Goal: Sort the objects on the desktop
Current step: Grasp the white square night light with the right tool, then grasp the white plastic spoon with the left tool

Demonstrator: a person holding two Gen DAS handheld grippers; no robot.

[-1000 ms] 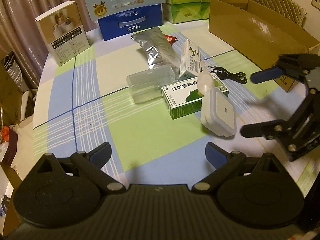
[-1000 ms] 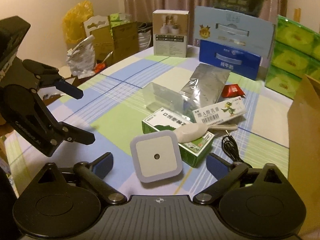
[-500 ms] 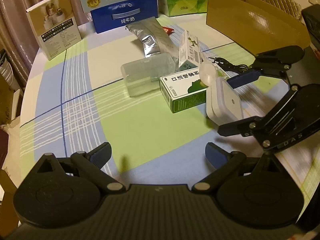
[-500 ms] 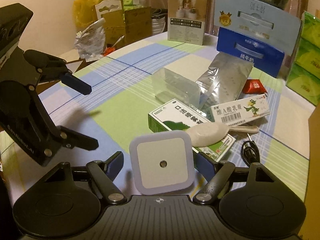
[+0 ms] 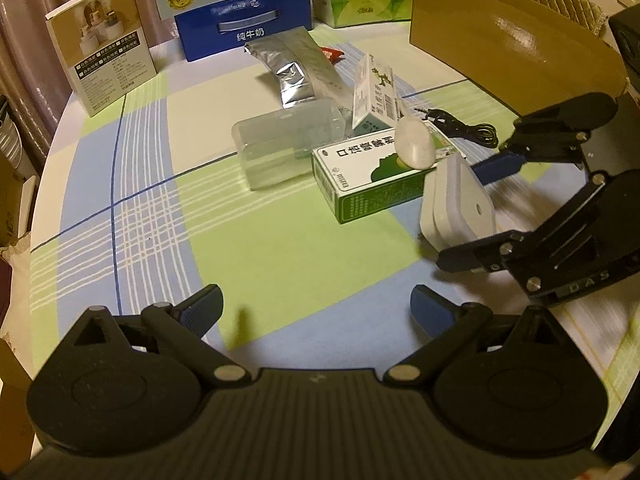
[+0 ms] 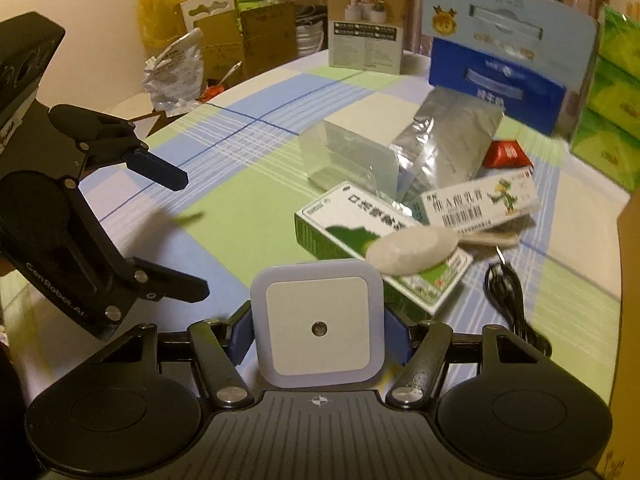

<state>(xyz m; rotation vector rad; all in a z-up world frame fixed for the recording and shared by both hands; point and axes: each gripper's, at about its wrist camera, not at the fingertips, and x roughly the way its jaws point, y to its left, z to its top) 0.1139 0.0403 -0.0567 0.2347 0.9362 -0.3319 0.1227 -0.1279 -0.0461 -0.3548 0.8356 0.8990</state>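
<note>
Landmark: green medicine box [image 5: 376,176], lying flat mid-surface on the checked tablecloth [image 5: 160,208].

- White night-light [image 6: 318,326]: square, just beside the box's near end, between the jaws of the right gripper [image 6: 318,334]; jaws closing, blue pads at its two sides.
- Left gripper [image 5: 316,308]: jaws released, nothing between them, hovering over bare cloth nearer than the box.
- White oval scoop [image 5: 414,146]: resting on top of the box.
- Clear plastic case [image 5: 288,140]: touching the box's far-left side.
- Black cable [image 5: 468,128]: beside the box, toward the cardboard box [image 5: 500,40].
</note>
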